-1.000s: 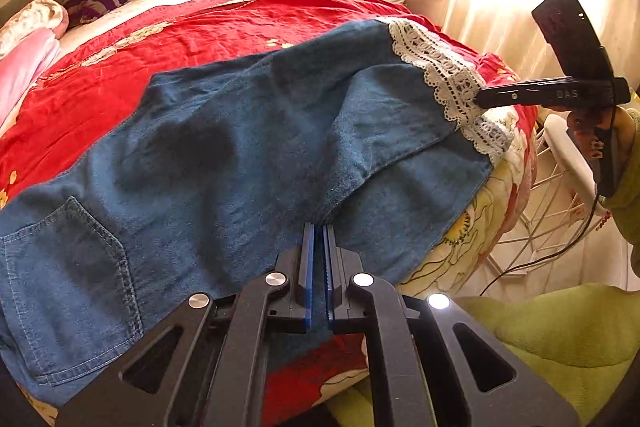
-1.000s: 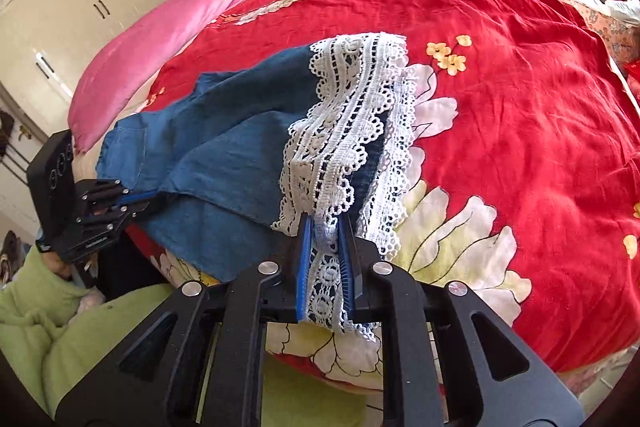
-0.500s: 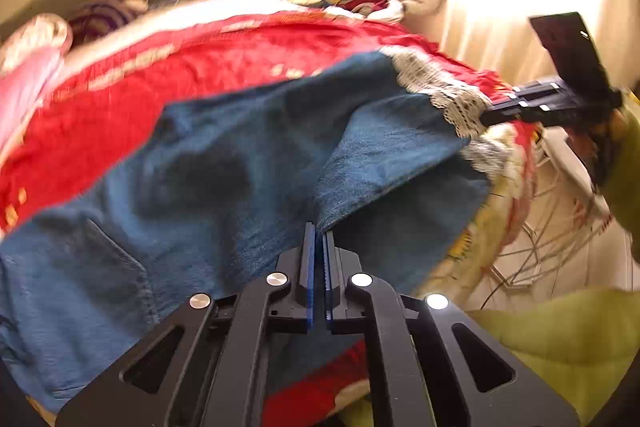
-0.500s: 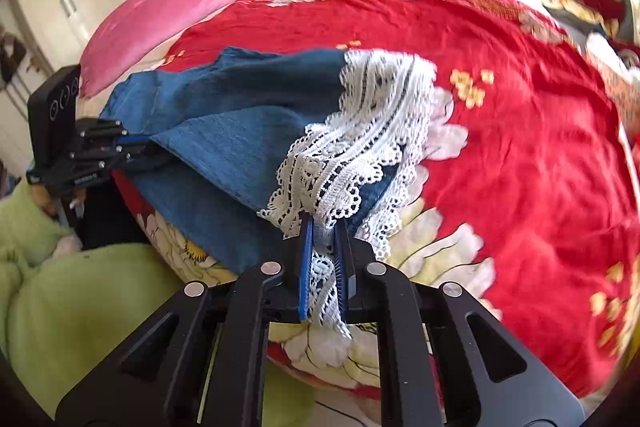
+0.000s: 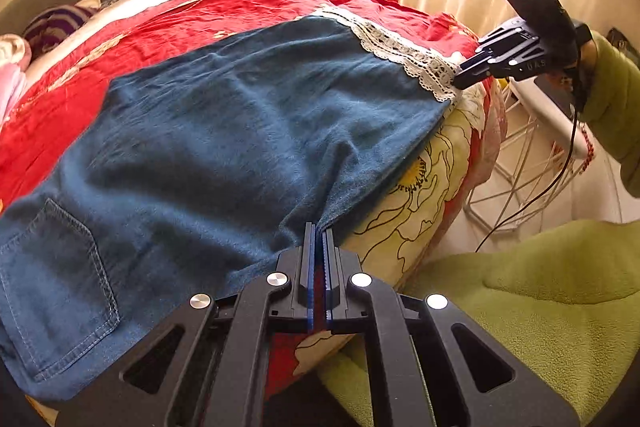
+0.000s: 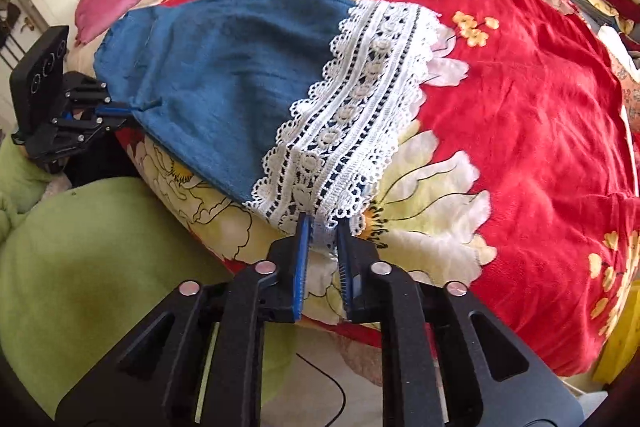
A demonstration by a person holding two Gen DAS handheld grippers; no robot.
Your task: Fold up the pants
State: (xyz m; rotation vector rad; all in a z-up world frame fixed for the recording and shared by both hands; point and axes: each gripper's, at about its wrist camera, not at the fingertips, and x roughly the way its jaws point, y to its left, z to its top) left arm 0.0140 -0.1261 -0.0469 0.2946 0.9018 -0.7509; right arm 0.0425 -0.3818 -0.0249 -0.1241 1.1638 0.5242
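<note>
Here the pants (image 5: 224,131) are laid along the near edge of the bed (image 6: 520,75), the left gripper (image 5: 318,239) pinching the inseam. The right gripper (image 6: 323,239) is slightly spread around the lace hem (image 6: 360,99); both legs should be smoothed flat before release.

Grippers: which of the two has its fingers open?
The right gripper: its jaws stand apart at the white lace hem. The left gripper is pinched shut on the blue pants.
</note>
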